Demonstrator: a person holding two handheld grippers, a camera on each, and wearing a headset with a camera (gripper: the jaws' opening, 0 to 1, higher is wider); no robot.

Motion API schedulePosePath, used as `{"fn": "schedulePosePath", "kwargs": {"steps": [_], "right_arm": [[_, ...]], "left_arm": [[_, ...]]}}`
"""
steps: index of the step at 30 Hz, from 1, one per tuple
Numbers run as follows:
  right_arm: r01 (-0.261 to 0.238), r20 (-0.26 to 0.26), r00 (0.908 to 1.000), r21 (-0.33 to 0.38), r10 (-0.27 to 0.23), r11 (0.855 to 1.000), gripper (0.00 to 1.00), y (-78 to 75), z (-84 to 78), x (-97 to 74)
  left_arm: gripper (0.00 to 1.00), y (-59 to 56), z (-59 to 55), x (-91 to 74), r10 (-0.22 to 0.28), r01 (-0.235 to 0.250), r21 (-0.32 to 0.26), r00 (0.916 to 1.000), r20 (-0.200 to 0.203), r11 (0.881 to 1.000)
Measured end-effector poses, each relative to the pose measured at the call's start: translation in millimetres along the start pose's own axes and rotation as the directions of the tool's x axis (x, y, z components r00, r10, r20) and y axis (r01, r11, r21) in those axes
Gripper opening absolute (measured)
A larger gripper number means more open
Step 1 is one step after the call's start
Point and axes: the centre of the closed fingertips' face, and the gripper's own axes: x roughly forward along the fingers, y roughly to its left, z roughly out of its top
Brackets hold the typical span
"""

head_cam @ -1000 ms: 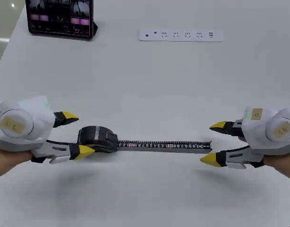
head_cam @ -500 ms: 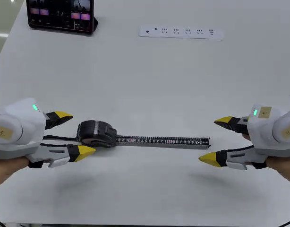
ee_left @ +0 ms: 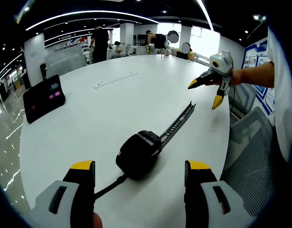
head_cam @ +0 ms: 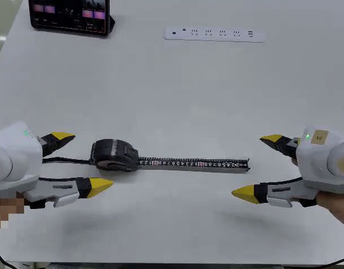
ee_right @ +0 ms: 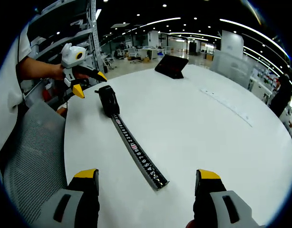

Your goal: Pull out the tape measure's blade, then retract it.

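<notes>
A black tape measure (head_cam: 113, 156) lies on the white worktop (head_cam: 172, 89), its rounded case towards the person's left. Its blade (head_cam: 194, 163) is drawn out flat along the surface to the right. The blade is dark with pale numerals and a few red marks, and it ends in a small hook (head_cam: 247, 163). A thin black cord (head_cam: 65, 161) trails from the case's left side towards the left gripper.

The left gripper (head_cam: 85, 159) hangs just beside the case with its yellow-tipped jaws spread wide and nothing between them. In the left gripper view the case sits a little ahead, centred in the gap, and neither jaw touches it. The right gripper (head_cam: 253, 166) is at the far end of the blade, its jaws also wide apart and empty. In the right gripper view the hook end lies ahead of the tips, roughly midway between them, clear of both. In the head view the two grippers face each other across the length of the blade — one at the case, one at the hook.

Farther back on the worktop, well apart from the tape measure, a white power strip (head_cam: 214, 34) lies flat, and a dark tablet (head_cam: 68, 14) with a lit screen stands at the far left corner.
</notes>
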Motion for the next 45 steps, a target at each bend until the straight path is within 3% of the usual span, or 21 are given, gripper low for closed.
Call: {"fn": "schedulePosePath", "kwargs": {"steps": [7,19,34,45], "right_arm": [[0.052,0.022,0.9984,0.002,-0.052,0.999,0.93,1.5,-3.0,-5.3],[0.068,0.058,0.996,0.02,-0.069,0.997,0.96,8.9,-7.4,-14.2],[0.098,0.107,0.9887,0.057,-0.104,0.993,0.97,23.4,-10.4,-19.4],[0.098,0.088,0.9906,0.074,-0.105,0.992,0.97,31.0,-21.9,-17.2]], "left_arm": [[0.78,-9.0,-6.5,-6.8,0.011,-0.011,-0.024,0.9998,0.015,1.0],[0.83,-25.7,-13.1,-12.1,0.025,-0.023,-0.031,0.9977,0.063,0.999],[0.87,-27.7,-23.7,-23.6,0.065,-0.059,-0.063,0.9935,0.094,0.996],[0.86,-30.7,-35.7,-23.1,0.066,-0.059,-0.097,0.9946,0.08,0.994]]}}
